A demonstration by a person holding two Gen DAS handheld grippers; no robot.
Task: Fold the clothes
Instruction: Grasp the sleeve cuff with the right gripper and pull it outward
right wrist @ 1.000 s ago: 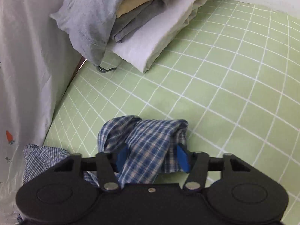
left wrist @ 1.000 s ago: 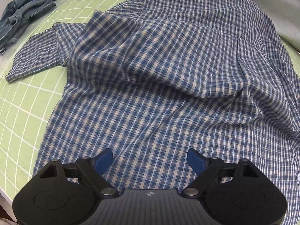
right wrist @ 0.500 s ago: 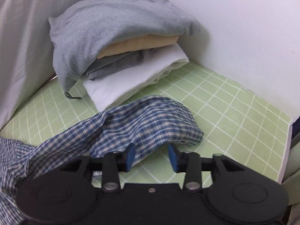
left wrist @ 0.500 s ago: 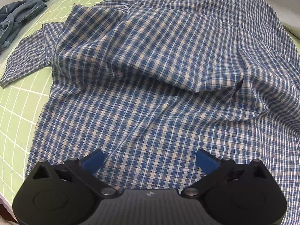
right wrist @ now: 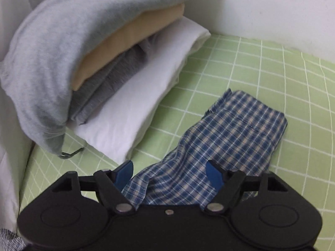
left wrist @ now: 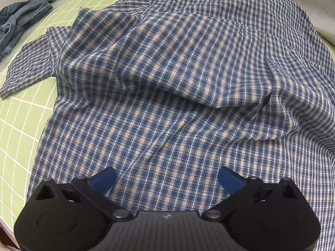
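Observation:
A blue and cream plaid shirt [left wrist: 167,87] lies spread and rumpled on the green grid mat [left wrist: 18,125], one short sleeve out to the left. My left gripper [left wrist: 167,177] is open and empty just above the shirt's lower part. In the right wrist view the shirt's other sleeve [right wrist: 236,129] lies flat on the mat [right wrist: 272,79]. My right gripper [right wrist: 169,171] is open over that sleeve, its blue fingers apart with the cloth lying between and under them.
A stack of folded clothes [right wrist: 100,67], grey over tan over grey over white, sits at the back left by the white wall [right wrist: 261,6]. A crumpled denim garment [left wrist: 23,18] lies at the mat's far left. White cloth hangs at the left edge.
My right gripper has opened and let go of the sleeve, which now lies flat on the mat. My left gripper has moved closer over the shirt and spread a little wider.

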